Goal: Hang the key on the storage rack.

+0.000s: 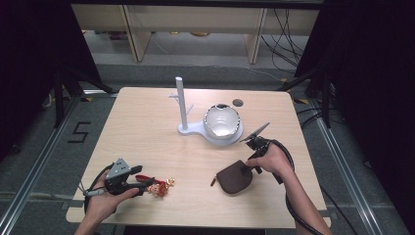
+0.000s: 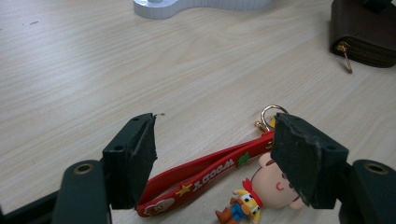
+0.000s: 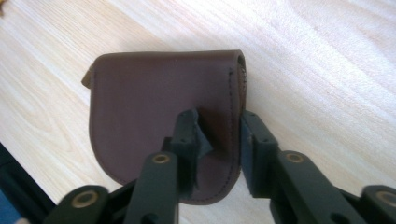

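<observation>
R gripper (image 3: 219, 135) pinched onto brown pouch (image 3: 159, 107) edge, near right – grab looks done. L gripper (image 2: 212, 154) wide open over Woody keychain (image 2: 219, 175), near left – not gripped yet.

Pouch (image 3: 154, 107): dark brown, plain. Keychain strap (image 2: 205, 179): red, white lettering, small star. Stand (image 1: 182, 105): white. Table (image 1: 147, 142): pale wood grain.

one brown pouch (image 1: 235, 178), one keychain (image 1: 157, 186), one white stand (image 1: 188, 128), one bowl (image 1: 222, 121), two hand-held grippers
</observation>
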The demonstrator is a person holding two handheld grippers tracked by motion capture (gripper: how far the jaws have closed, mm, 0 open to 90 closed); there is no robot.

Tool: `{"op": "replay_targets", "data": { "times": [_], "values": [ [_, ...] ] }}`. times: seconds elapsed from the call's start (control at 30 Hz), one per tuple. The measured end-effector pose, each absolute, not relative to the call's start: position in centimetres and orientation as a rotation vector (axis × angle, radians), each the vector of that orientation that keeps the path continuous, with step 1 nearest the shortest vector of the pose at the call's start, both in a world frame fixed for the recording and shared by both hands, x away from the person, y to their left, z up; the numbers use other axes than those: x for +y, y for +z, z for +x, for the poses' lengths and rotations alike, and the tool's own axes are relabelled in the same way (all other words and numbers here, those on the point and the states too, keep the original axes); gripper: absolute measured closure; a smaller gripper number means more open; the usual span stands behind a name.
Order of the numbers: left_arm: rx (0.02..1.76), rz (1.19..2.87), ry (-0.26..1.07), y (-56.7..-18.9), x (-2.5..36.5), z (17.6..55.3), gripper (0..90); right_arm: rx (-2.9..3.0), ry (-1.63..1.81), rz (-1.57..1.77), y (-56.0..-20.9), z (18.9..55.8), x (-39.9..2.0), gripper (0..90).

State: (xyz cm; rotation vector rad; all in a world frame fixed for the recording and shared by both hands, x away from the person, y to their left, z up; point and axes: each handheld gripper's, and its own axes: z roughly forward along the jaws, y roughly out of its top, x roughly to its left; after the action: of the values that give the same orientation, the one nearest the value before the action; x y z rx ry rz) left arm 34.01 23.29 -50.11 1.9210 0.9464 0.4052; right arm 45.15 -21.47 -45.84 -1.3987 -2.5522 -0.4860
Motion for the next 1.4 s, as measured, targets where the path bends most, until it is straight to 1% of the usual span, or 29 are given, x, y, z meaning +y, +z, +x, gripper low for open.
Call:
{"op": "replay_targets", "data": {
  "times": [0.03,0.1,0.2,0.33,0.37,0.5,0.77,1.1,1.13,1.3,1.4],
  "values": [
    [0.954,1.912,0.404,-50.1,23.3,34.0,30.1,-2.542,-0.517,-1.413,-45.3,45.0,-21.6,76.3],
    [0.949,1.912,0.400,-50.1,23.3,34.0,30.1,-2.551,-0.534,-1.417,-45.1,44.8,-21.6,76.9],
    [0.951,1.905,0.401,-50.1,23.4,34.0,30.0,-2.570,-0.554,-1.405,-43.7,44.0,-21.6,79.1],
    [0.964,1.903,0.408,-50.1,23.4,33.9,30.0,-2.595,-0.618,-1.395,-42.8,43.3,-21.6,81.6],
    [0.961,1.903,0.409,-50.0,23.4,33.9,30.0,-2.618,-0.650,-1.404,-42.0,42.9,-21.6,82.6],
    [0.951,1.900,0.414,-50.0,23.5,34.0,30.0,-2.672,-0.685,-1.412,-41.0,42.4,-21.8,83.9],
    [0.963,1.881,0.414,-50.0,23.3,34.0,30.1,-2.718,-0.732,-1.491,-39.0,41.6,-22.6,84.8],
    [0.964,1.868,0.413,-50.2,23.2,34.2,30.2,-2.723,-0.762,-1.555,-38.1,41.7,-23.6,84.9],
    [0.957,1.857,0.408,-50.2,23.2,34.3,30.2,-2.682,-0.756,-1.602,-37.9,41.5,-23.4,84.9],
    [0.956,1.853,0.415,-50.1,23.2,34.3,30.2,-2.693,-0.797,-1.631,-37.4,41.4,-23.4,84.9],
    [0.965,1.856,0.424,-50.0,23.3,34.1,30.2,-2.734,-0.819,-1.587,-37.2,41.6,-23.7,84.9]
  ]
}}
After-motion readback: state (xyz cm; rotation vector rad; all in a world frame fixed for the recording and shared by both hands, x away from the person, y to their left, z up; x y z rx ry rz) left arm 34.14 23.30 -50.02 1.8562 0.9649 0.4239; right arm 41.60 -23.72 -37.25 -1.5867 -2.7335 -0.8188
